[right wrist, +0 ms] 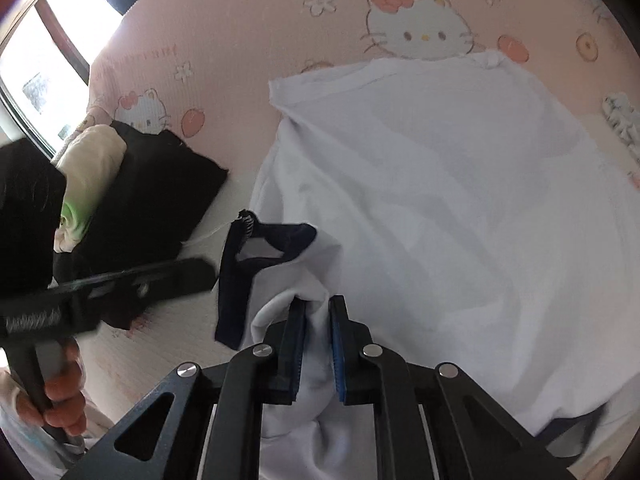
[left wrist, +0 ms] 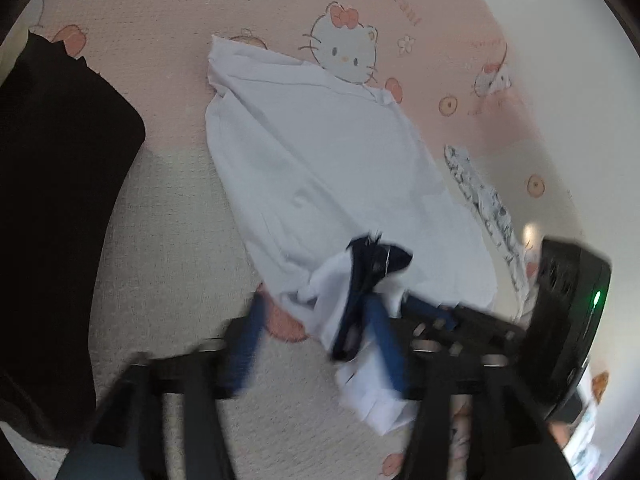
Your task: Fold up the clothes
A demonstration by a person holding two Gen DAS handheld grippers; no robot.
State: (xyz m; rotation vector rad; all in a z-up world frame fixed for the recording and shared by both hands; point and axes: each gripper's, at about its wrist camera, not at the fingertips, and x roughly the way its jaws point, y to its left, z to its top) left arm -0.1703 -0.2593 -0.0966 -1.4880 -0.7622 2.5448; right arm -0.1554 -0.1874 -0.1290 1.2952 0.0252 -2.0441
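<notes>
On the pink cartoon bedsheet (right wrist: 248, 32), the right gripper (right wrist: 318, 344) is pinching the white shirt (right wrist: 440, 200) near its navy collar (right wrist: 240, 276). Beside it, the left gripper (left wrist: 316, 344) is standing apart, gripping nothing. Next, I judge, it needs a matching hold before folding.

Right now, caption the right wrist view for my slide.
Right gripper shut on the white shirt near its navy collar, spread on the pink cartoon bedsheet.
</notes>
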